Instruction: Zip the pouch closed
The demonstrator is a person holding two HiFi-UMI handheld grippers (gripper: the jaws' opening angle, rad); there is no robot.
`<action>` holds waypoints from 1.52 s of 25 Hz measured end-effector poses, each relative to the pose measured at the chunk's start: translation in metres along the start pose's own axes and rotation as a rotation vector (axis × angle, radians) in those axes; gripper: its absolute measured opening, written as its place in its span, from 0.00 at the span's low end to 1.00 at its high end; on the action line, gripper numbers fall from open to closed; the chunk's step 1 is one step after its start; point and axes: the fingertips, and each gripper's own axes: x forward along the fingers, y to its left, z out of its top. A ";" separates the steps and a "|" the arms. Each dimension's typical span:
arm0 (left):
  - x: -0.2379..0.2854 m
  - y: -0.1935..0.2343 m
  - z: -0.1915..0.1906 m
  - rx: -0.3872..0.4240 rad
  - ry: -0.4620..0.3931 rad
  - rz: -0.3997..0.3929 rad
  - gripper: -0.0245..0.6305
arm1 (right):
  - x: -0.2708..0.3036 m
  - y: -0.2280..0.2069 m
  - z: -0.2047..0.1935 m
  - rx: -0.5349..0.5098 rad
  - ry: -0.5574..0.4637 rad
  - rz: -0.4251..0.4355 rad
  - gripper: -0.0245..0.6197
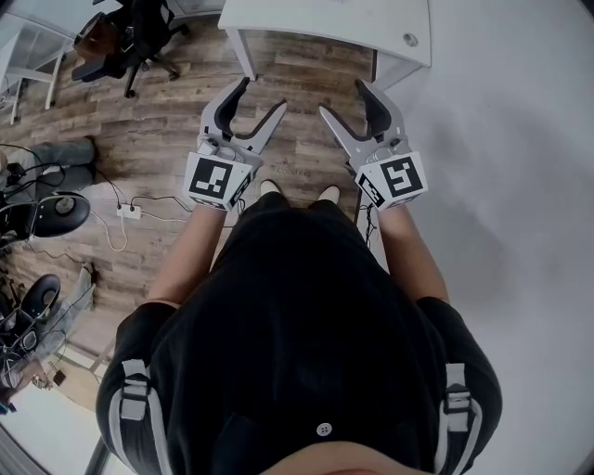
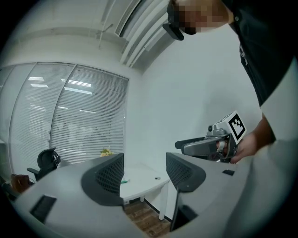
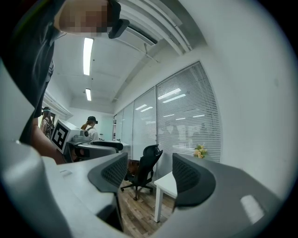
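No pouch shows in any view. In the head view my left gripper [image 1: 264, 93] and right gripper [image 1: 342, 96] are held side by side over the wooden floor [image 1: 176, 130], in front of the person's body, pointing toward a white table [image 1: 325, 23]. Both are open with nothing between the jaws. The left gripper view shows its open jaws [image 2: 145, 173] framing the white table [image 2: 139, 182], with a small green item [image 2: 124, 181] on it; the right gripper [image 2: 209, 146] is off to the right. In the right gripper view the open jaws [image 3: 144, 174] frame a table corner [image 3: 166, 183].
A black office chair [image 1: 130, 37] stands at the far left, also in the right gripper view [image 3: 144, 169]. Cables and a power strip [image 1: 125, 211] lie on the floor at left. A white wall [image 1: 520, 186] runs along the right. Another person [image 3: 91, 125] stands far off.
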 end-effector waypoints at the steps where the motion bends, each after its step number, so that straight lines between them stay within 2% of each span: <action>1: -0.002 0.004 0.000 -0.001 -0.003 -0.005 0.46 | 0.004 0.003 -0.001 0.003 0.001 -0.006 0.52; 11: -0.013 0.028 -0.005 -0.013 -0.016 -0.060 0.46 | 0.027 0.023 -0.004 -0.002 0.003 -0.054 0.52; 15: -0.008 0.033 -0.008 -0.018 -0.007 -0.071 0.46 | 0.034 0.018 -0.005 0.005 0.009 -0.061 0.52; 22: 0.014 0.044 -0.013 -0.020 0.006 -0.063 0.46 | 0.048 -0.003 -0.009 0.000 0.005 -0.054 0.52; 27: 0.032 0.056 -0.001 -0.015 0.004 -0.048 0.46 | 0.063 -0.020 -0.004 0.013 0.005 -0.040 0.52; 38: 0.110 0.075 -0.005 -0.029 0.021 -0.045 0.46 | 0.093 -0.094 -0.007 0.002 0.025 -0.031 0.52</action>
